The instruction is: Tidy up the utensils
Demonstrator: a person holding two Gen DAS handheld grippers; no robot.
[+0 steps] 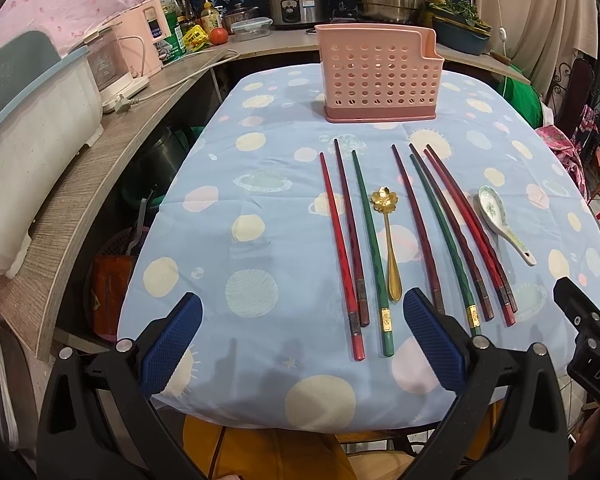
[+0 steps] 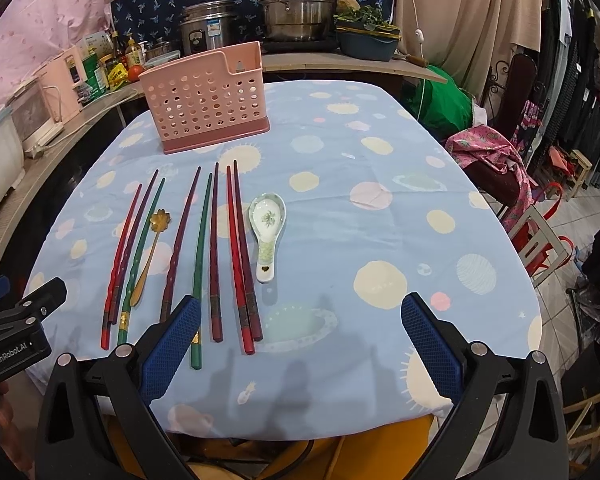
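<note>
A pink perforated utensil holder (image 1: 380, 80) (image 2: 208, 104) stands upright at the far end of the blue spotted tablecloth. In front of it lie several red, dark brown and green chopsticks (image 1: 440, 232) (image 2: 214, 252) in a row. A gold flower-shaped spoon (image 1: 388, 240) (image 2: 150, 256) rests among them. A white ceramic spoon (image 1: 500, 220) (image 2: 267, 232) lies to their right. My left gripper (image 1: 302, 324) is open near the table's front edge, nothing between its fingers. My right gripper (image 2: 300, 324) is open too, hovering right of the chopsticks' near ends.
A wooden counter (image 1: 100, 152) along the left carries a white bin, a pink appliance and bottles. A rice cooker (image 1: 296, 0) and steel pots (image 2: 296, 4) stand behind the table. Chairs and clothing (image 2: 496, 160) crowd the right side. Bare cloth (image 2: 400, 208) lies right of the spoon.
</note>
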